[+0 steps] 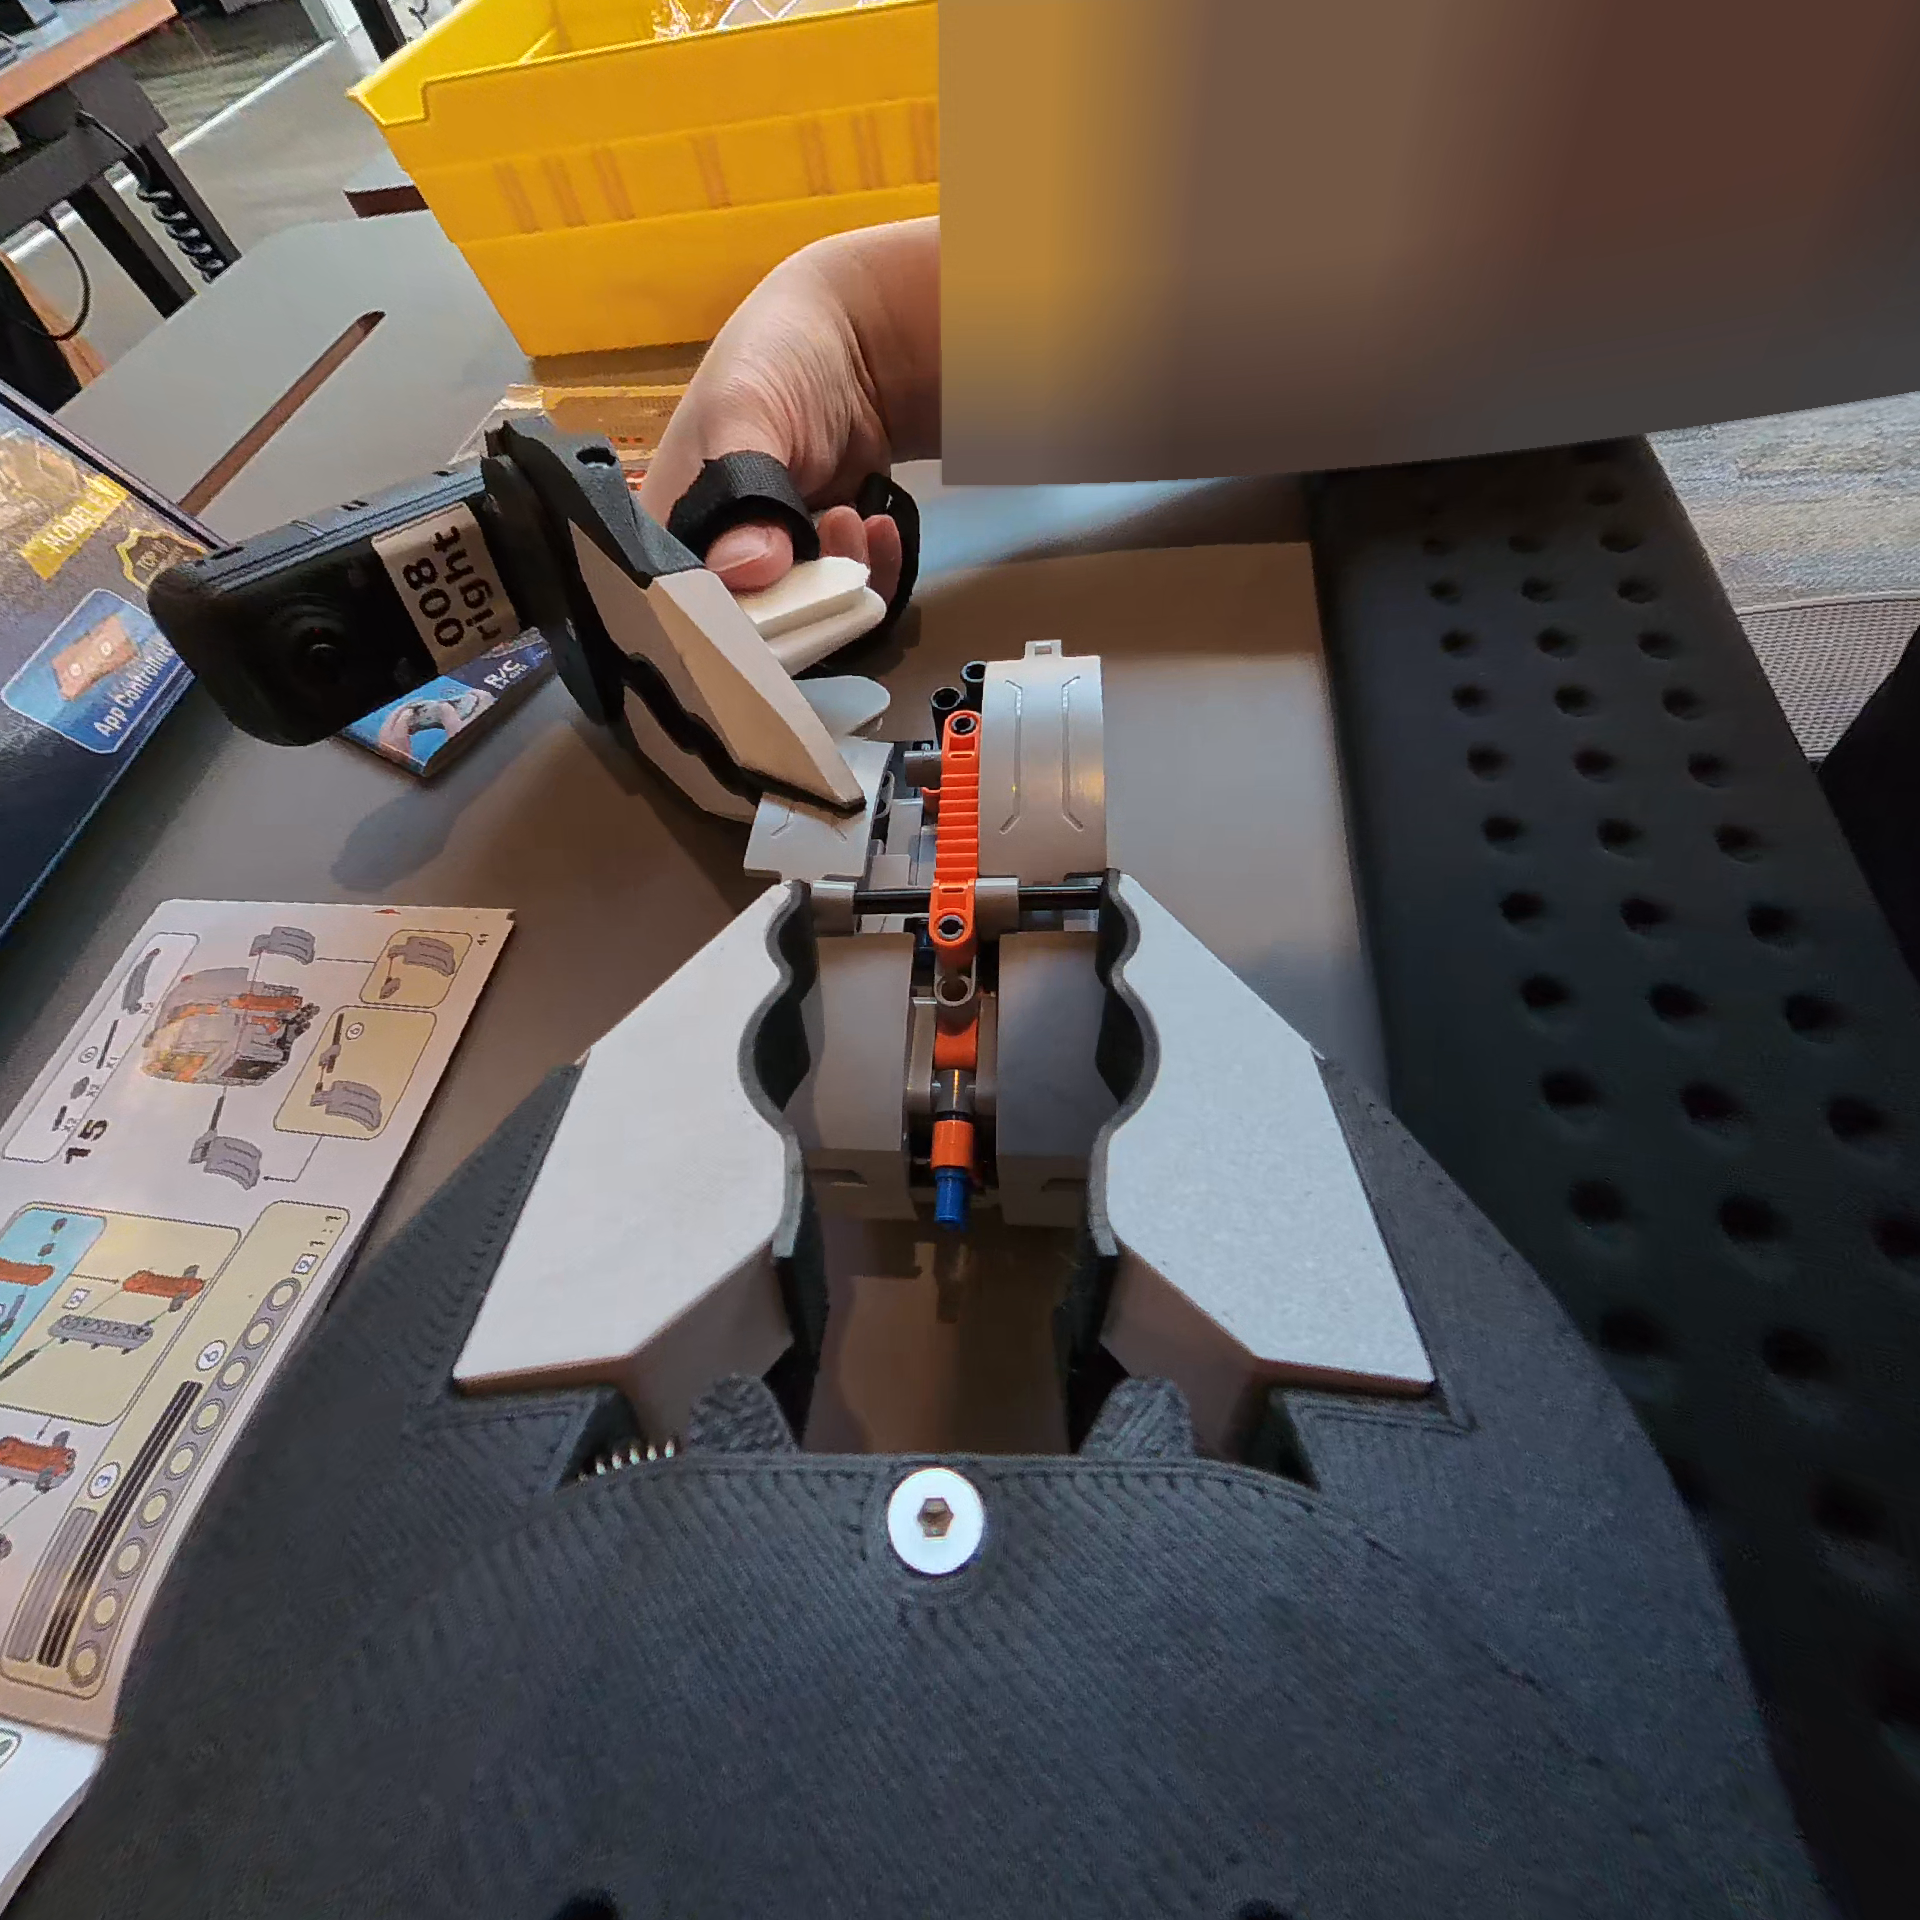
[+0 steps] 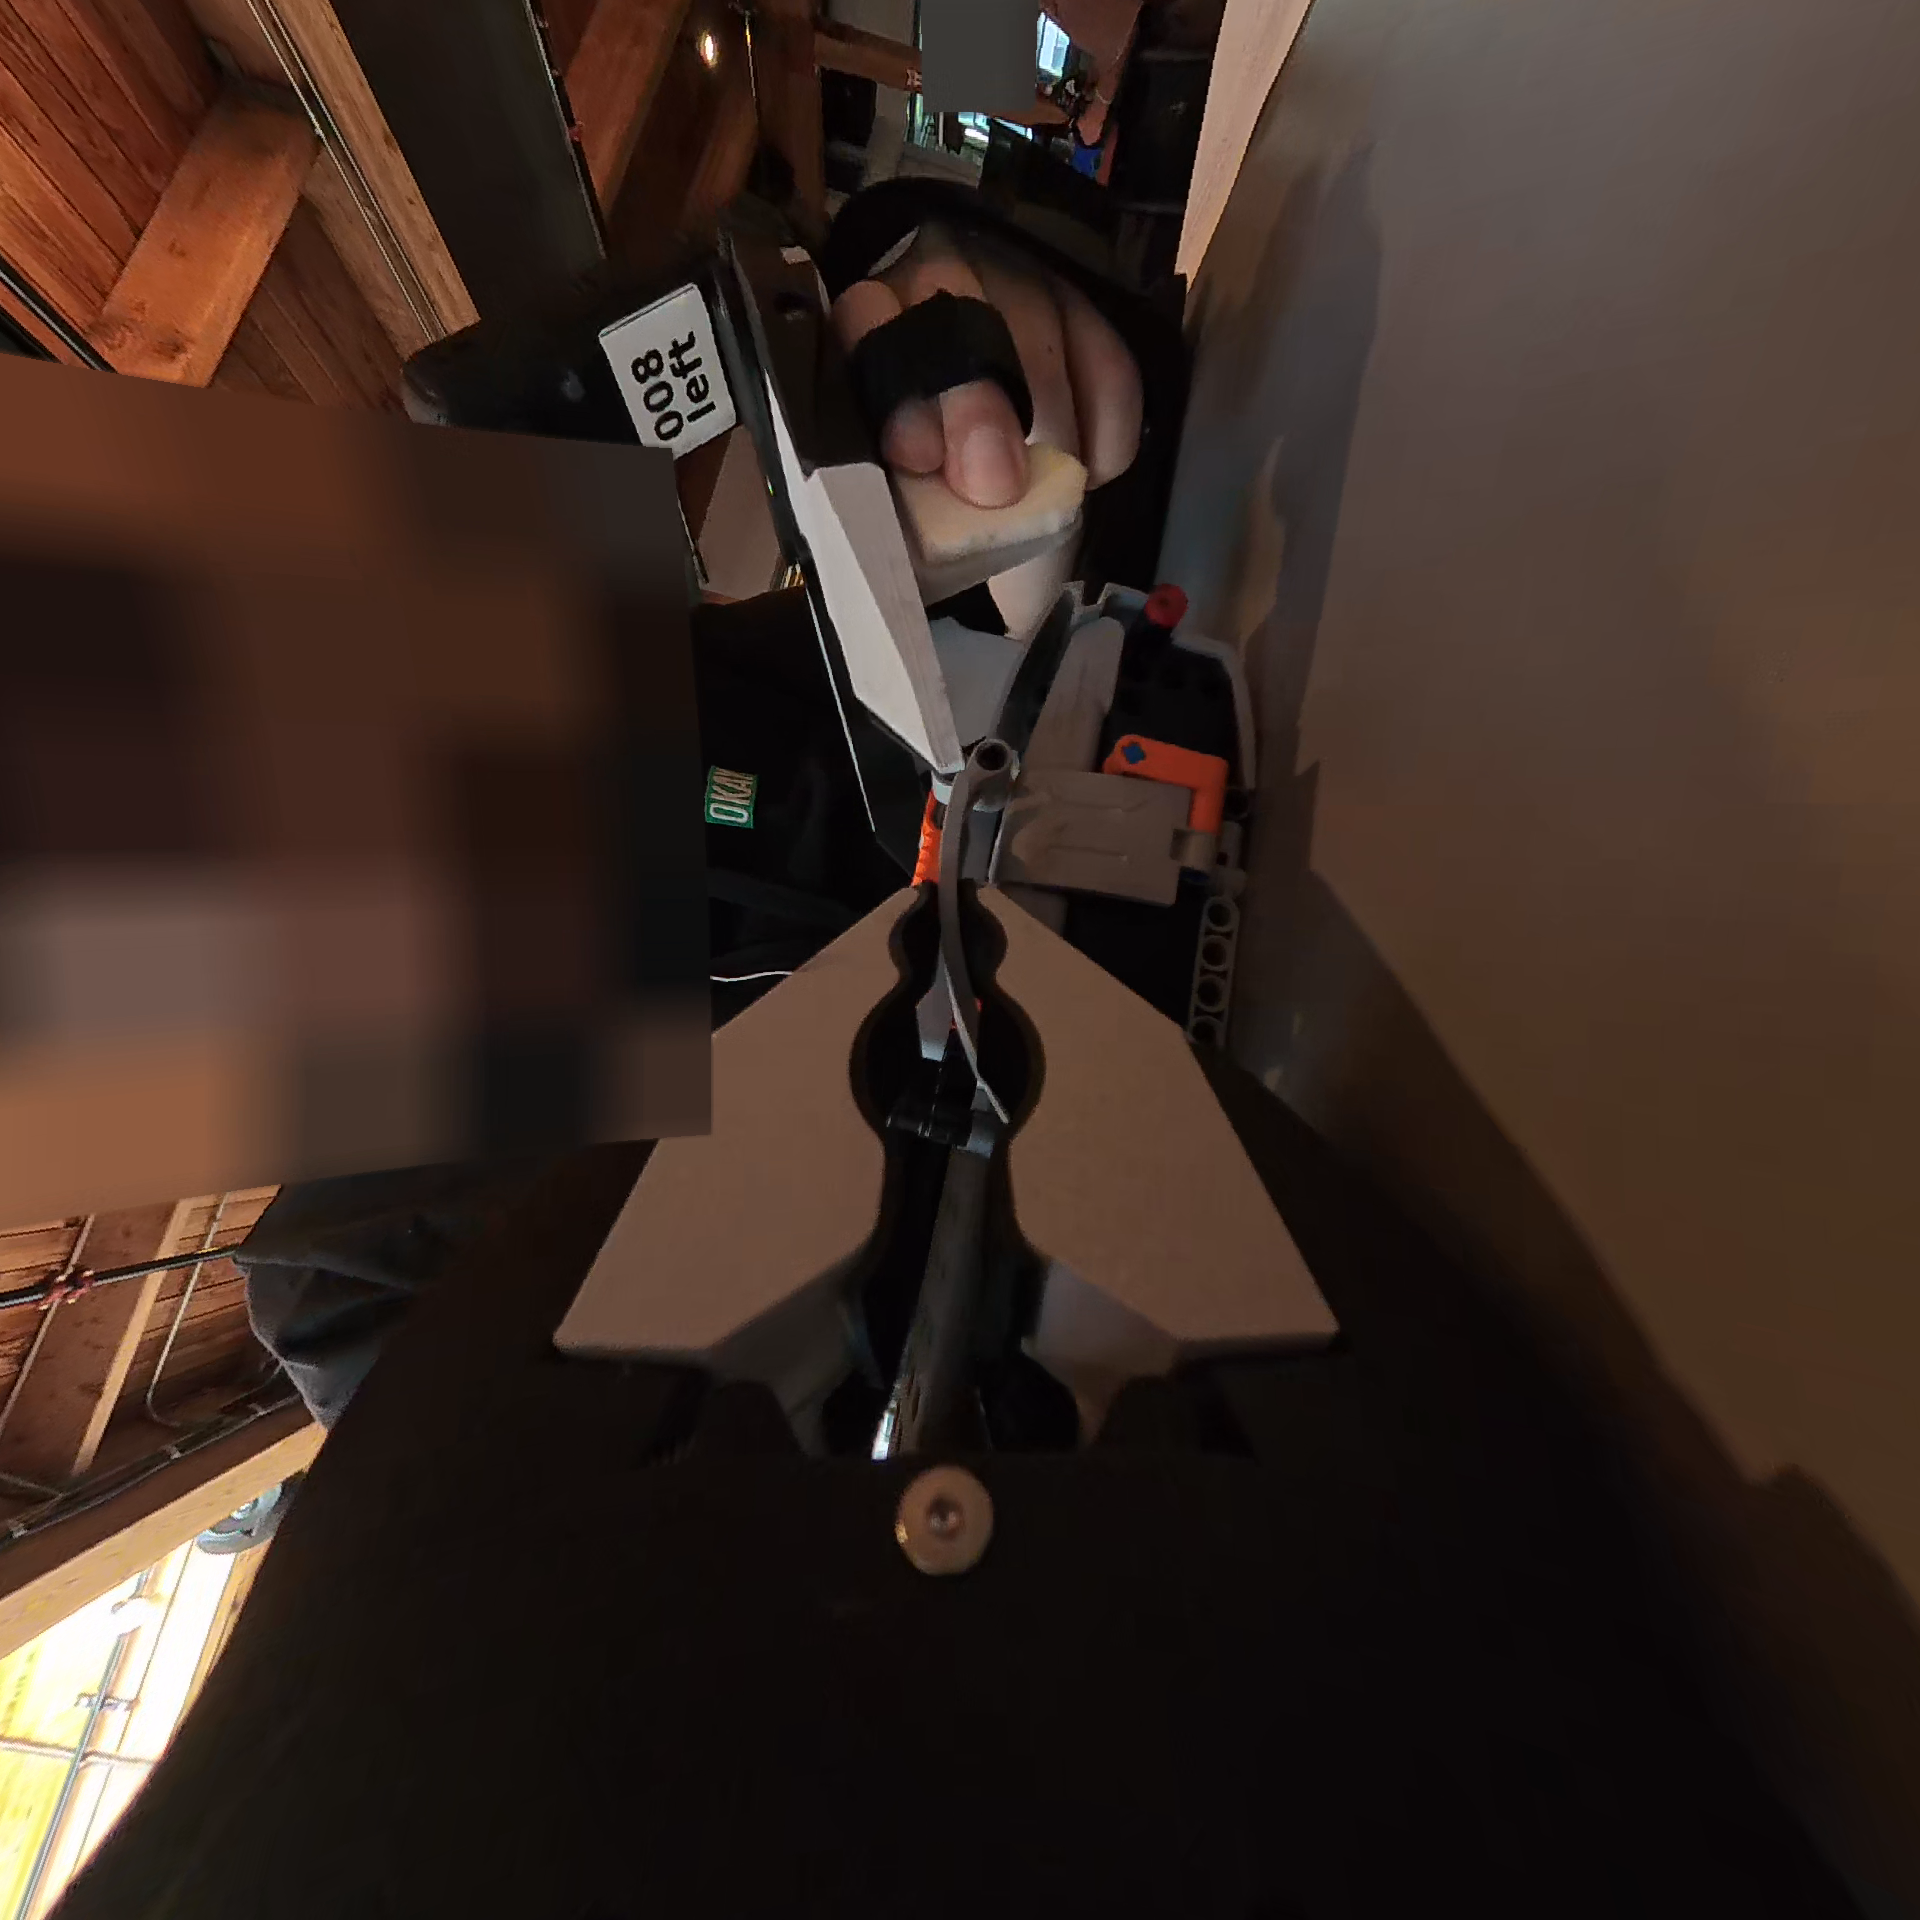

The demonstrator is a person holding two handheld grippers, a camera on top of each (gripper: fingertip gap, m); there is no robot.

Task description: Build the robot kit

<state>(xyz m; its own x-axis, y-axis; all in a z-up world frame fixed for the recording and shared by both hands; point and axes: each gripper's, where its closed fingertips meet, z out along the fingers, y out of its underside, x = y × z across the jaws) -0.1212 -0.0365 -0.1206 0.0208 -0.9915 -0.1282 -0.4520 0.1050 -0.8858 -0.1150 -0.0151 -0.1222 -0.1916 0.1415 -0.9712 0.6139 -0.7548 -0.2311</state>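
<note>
My left gripper (image 1: 956,902) is shut on a grey and orange brick model (image 1: 1039,758) that stands on the grey table (image 1: 582,831); its fingers (image 1: 665,1143) clamp the model's two curved grey sides. My right gripper (image 2: 948,906) is shut on a thin curved grey panel (image 2: 961,862) at the model's left edge. In the left wrist view the right gripper (image 1: 831,795) comes in from the left, held by a hand, its tip on that grey panel (image 1: 805,842). In the right wrist view the model (image 2: 1101,831) and the left gripper's finger (image 2: 883,623) show just beyond my fingertips.
An open instruction booklet (image 1: 208,1195) lies at the left on the table. A dark printed box (image 1: 62,644) stands at the far left. A yellow plastic bin (image 1: 665,177) stands at the back. A black perforated surface (image 1: 1621,935) runs along the right.
</note>
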